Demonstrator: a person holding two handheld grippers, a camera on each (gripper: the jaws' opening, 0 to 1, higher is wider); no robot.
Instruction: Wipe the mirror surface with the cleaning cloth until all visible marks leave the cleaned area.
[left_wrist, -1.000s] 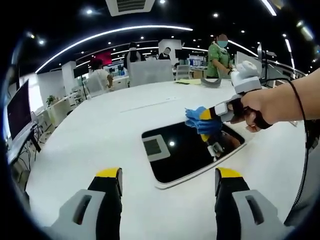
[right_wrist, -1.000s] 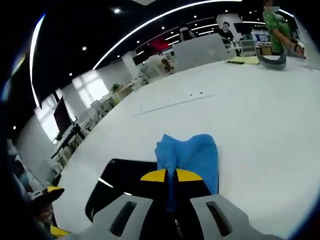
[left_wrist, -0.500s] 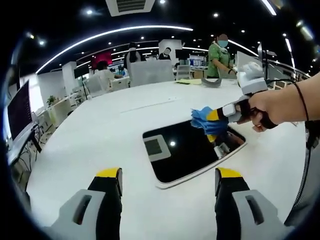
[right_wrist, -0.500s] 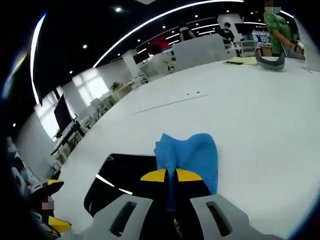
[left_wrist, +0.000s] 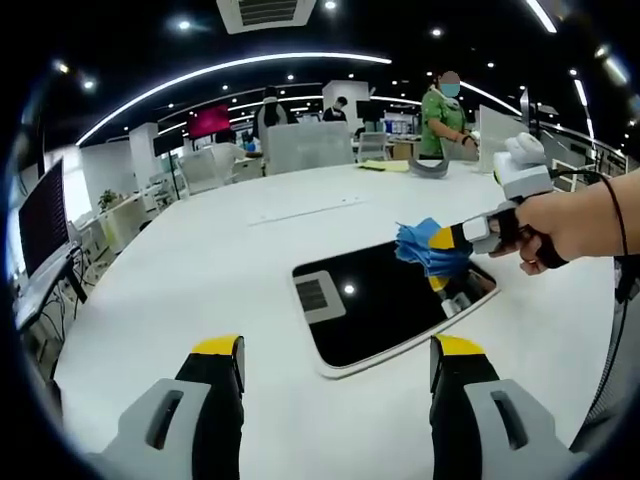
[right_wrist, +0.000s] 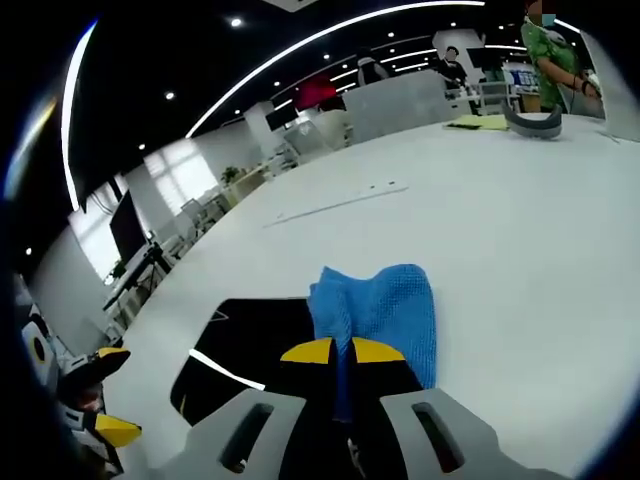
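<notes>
In the left gripper view, the left gripper (left_wrist: 335, 362) rises from the bottom with its two yellow-tipped jaws wide apart and nothing between them, hovering over the white table (left_wrist: 200, 270). Beyond the jaws lies the mirror (left_wrist: 385, 305), a dark rectangular slab with a pale rim, flat on the table; its glass reflects a ceiling vent and a light spot. From the right, a hand (left_wrist: 560, 225) brings in the right gripper (left_wrist: 440, 240), whose jaws are pressed together on the blue cleaning cloth (left_wrist: 420, 248). The cloth sits over the mirror's far right part, its reflection visible in the glass below; whether it touches the surface cannot be told. Past the table a person in green (left_wrist: 440, 110) stands near a grey curved object (left_wrist: 428, 168), with others seated by desks further back.

The right gripper view looks along the closed jaws, showing the cloth bunched and clamped between the yellow tips and fanning out ahead of them. The mirror appears as a dark shape under and left of the jaws. At the lower left edge the left gripper's yellow tips come in.

The room is an open office with a dark ceiling, curved light strips and monitors.
</notes>
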